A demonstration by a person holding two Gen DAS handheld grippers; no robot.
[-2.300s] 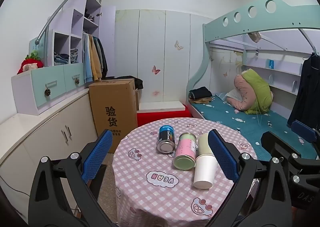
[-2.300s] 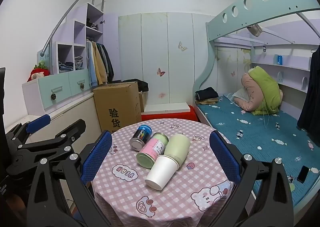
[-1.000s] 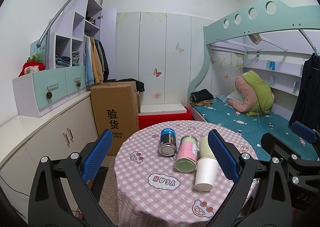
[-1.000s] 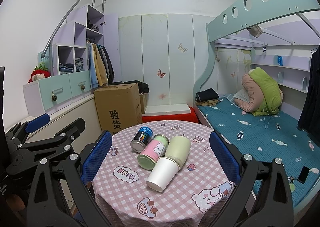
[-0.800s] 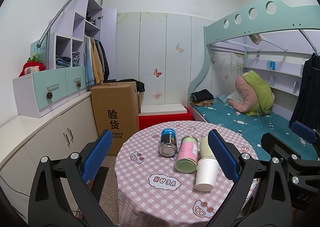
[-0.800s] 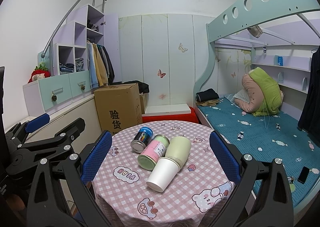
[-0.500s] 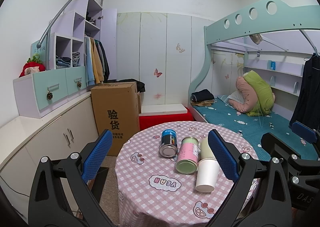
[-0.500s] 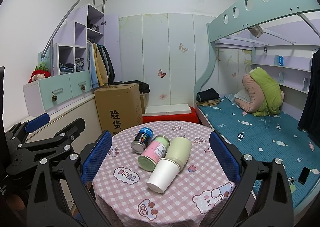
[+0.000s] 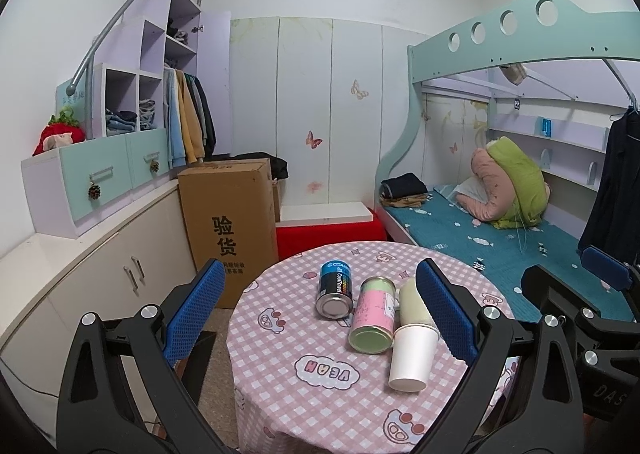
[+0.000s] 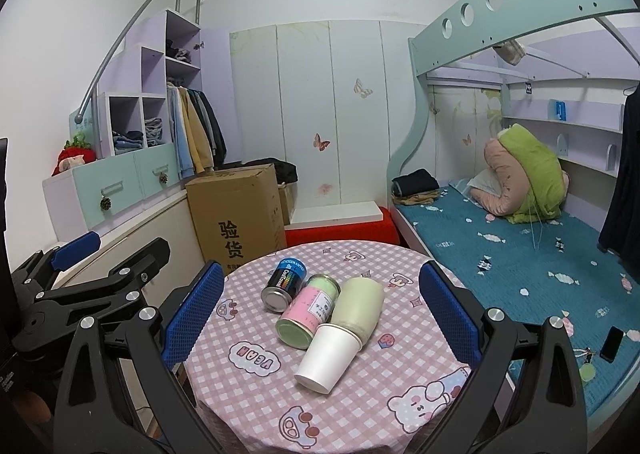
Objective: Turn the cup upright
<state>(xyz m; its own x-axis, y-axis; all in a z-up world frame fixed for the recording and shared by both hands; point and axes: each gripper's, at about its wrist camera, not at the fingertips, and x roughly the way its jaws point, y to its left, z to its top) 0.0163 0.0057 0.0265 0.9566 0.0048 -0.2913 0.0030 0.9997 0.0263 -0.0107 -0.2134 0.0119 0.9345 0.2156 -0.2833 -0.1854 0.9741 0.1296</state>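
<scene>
On the table (image 10: 248, 398), the white cup (image 10: 326, 357) remains sideways, grippers slightly withdrawn.

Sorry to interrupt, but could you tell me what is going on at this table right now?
A person holds two grippers above a round table with a pink checked cloth. Both the left gripper and the right gripper are open and hold nothing. On the table lie four things on their sides: a white paper cup, a pale green cup, a pink can and a dark blue can. No cup stands upright yet.

Both tongs (image 9: 316, 306) (image 10: 320, 306) wide apart, empty
</scene>
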